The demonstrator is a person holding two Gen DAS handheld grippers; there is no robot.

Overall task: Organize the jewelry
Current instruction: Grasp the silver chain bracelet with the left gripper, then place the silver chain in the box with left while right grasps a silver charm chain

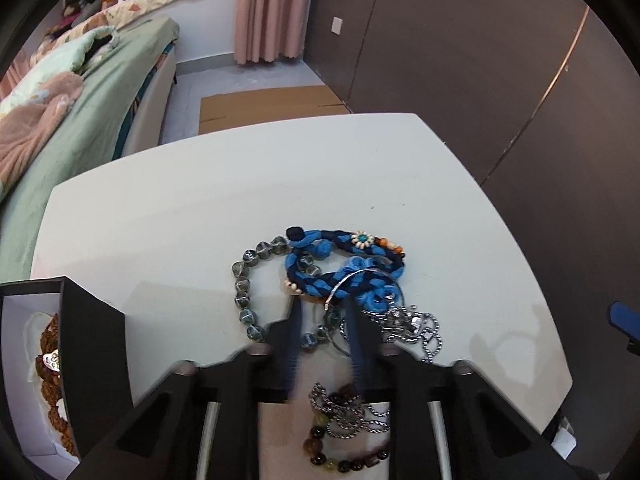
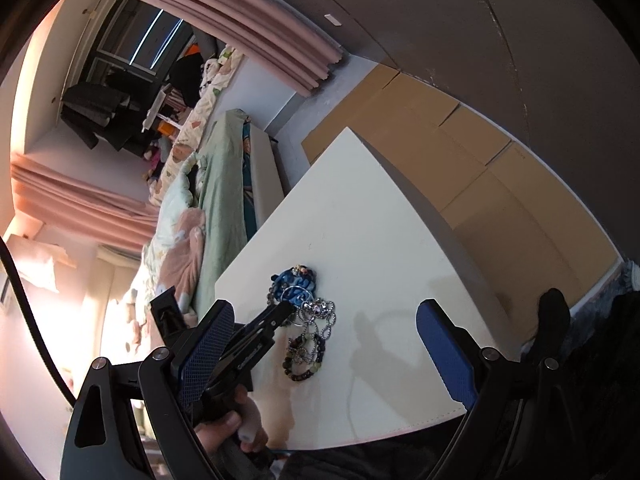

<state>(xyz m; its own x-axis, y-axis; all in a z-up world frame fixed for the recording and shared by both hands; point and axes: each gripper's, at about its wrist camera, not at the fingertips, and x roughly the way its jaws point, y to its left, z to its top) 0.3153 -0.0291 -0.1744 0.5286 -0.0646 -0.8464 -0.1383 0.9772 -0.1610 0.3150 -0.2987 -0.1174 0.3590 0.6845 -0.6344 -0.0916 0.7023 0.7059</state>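
White table (image 1: 200,220) carries a tangled jewelry pile near its close edge. Black box (image 1: 92,344) at the table's left side holds brown beaded pieces. Right gripper (image 2: 332,356) hangs over the table with jaws spread wide, nothing between them. Left gripper (image 1: 326,312) is down in the pile, tips drawn in around a thin silver bangle (image 1: 352,278); cannot tell if the pads press it. Blue braided bracelet (image 1: 344,264), grey glass bead bracelet (image 1: 250,300), silver chain (image 1: 416,324), dark bead bracelet (image 1: 320,440) lie overlapping.
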